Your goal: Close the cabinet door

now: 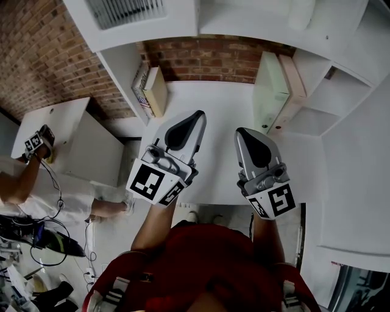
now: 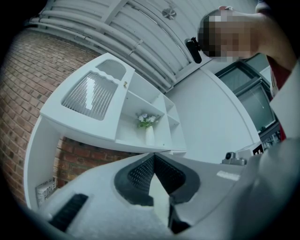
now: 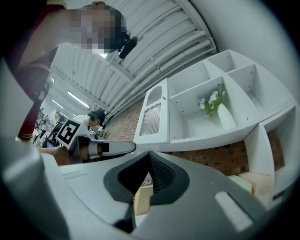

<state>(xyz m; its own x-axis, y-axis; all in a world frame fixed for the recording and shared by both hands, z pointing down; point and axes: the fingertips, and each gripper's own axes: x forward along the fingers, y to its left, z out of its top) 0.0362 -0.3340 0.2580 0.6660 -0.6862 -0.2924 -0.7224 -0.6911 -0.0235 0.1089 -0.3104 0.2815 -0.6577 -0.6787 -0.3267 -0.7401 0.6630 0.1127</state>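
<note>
A white wall cabinet (image 1: pixel 256 15) hangs on a brick wall above a white desk. Its door (image 1: pixel 125 12), with a ribbed glass pane, stands swung open at the left; the left gripper view shows the door (image 2: pixel 89 96) beside open shelves. Both grippers hover side by side over the desk, below the cabinet and apart from the door. My left gripper (image 1: pixel 200 114) is shut with nothing in it, its jaws meeting at the tip (image 2: pixel 153 154). To its right, my right gripper (image 1: pixel 239 131) also looks shut and empty (image 3: pixel 149 153).
A white vase of flowers (image 3: pixel 225 115) stands in an open cabinet compartment. Books (image 1: pixel 149 91) lean at the desk's (image 1: pixel 213 152) left, and green and pink boxes (image 1: pixel 274 91) stand at its right. Another person (image 1: pixel 36 158) sits at the far left, above cables (image 1: pixel 36 244) on the floor.
</note>
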